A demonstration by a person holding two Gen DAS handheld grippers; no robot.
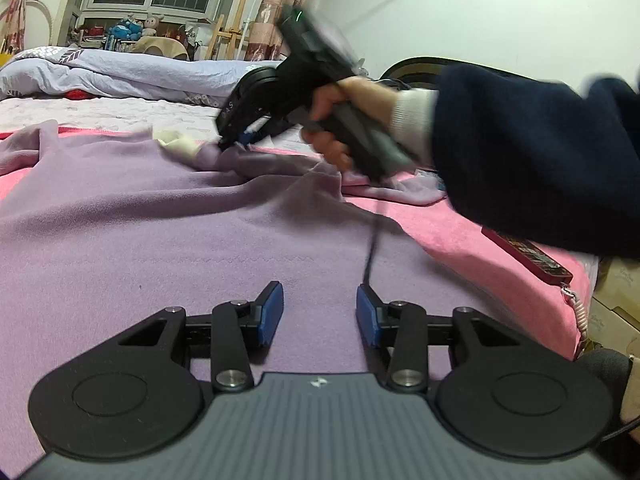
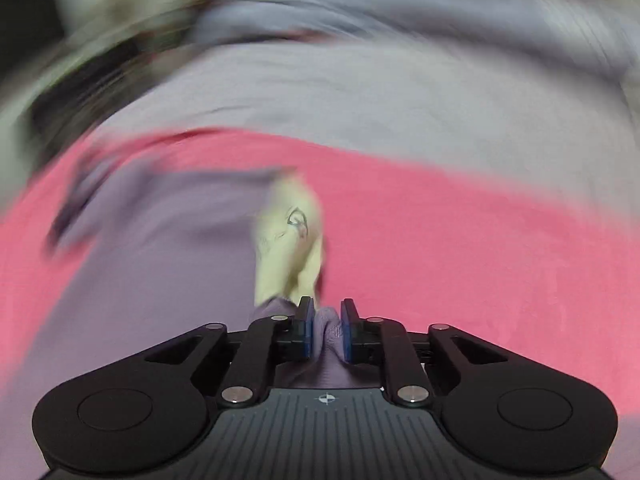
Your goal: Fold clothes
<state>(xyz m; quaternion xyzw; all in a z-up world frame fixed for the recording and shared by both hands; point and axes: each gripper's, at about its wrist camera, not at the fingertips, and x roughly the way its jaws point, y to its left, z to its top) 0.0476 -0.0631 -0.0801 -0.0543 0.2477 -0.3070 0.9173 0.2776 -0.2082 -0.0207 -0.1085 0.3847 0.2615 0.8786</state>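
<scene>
A lilac fleece garment (image 1: pixel 168 216) lies spread over a pink blanket (image 1: pixel 460 232) on the bed. My left gripper (image 1: pixel 320 308) hovers low over its near part, open, with nothing between the blue pads. Farther back, a hand in a dark sleeve holds my right gripper (image 1: pixel 236 142), tilted down at a bunched far edge of the garment beside a cream patch (image 1: pixel 178 146). In the blurred right wrist view, the right gripper (image 2: pixel 327 326) has a fold of the lilac garment (image 2: pixel 326 330) pinched between its pads, and the cream patch (image 2: pixel 290 240) lies just ahead.
A pale lavender duvet (image 1: pixel 120 72) is heaped at the back of the bed. A dark red flat device with a coiled cord (image 1: pixel 528 256) rests at the bed's right edge, above cardboard boxes (image 1: pixel 616 296). A black cable (image 1: pixel 374 240) hangs from the right gripper across the garment.
</scene>
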